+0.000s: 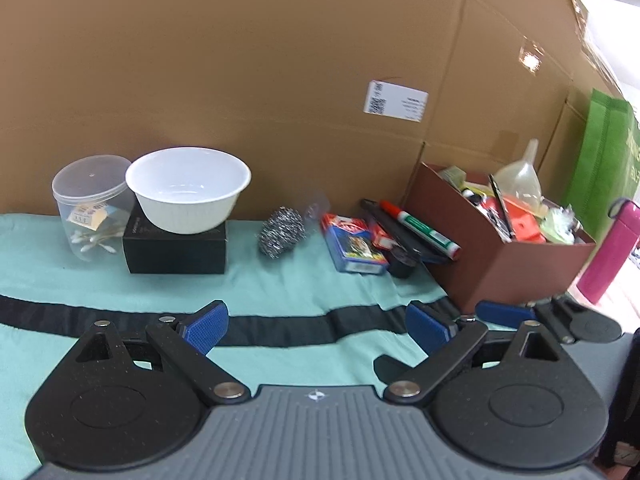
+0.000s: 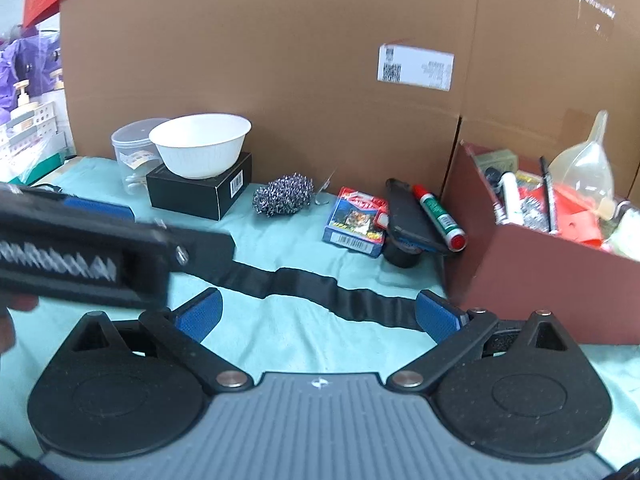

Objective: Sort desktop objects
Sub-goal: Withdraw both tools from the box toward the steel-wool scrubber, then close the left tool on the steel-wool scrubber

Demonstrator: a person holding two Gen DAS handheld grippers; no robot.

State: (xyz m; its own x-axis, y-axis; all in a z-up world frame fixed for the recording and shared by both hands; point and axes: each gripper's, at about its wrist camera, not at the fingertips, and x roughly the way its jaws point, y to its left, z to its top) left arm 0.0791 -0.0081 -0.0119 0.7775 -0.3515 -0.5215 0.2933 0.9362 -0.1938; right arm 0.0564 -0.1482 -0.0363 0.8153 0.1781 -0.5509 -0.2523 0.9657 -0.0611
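One white bowl [image 1: 188,194] sits empty on one black box [image 1: 175,251]; left of the bowl, one clear tub [image 1: 90,208] holds cotton swabs; right of it, one steel scourer [image 1: 280,232], then one crammed brown box [image 1: 508,256]; left gripper [image 1: 316,324] and right gripper [image 2: 318,316] both gape wide, holding nothing

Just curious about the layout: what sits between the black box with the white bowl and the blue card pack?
A steel wool scrubber lies between them on the teal cloth; both wrist views show it.
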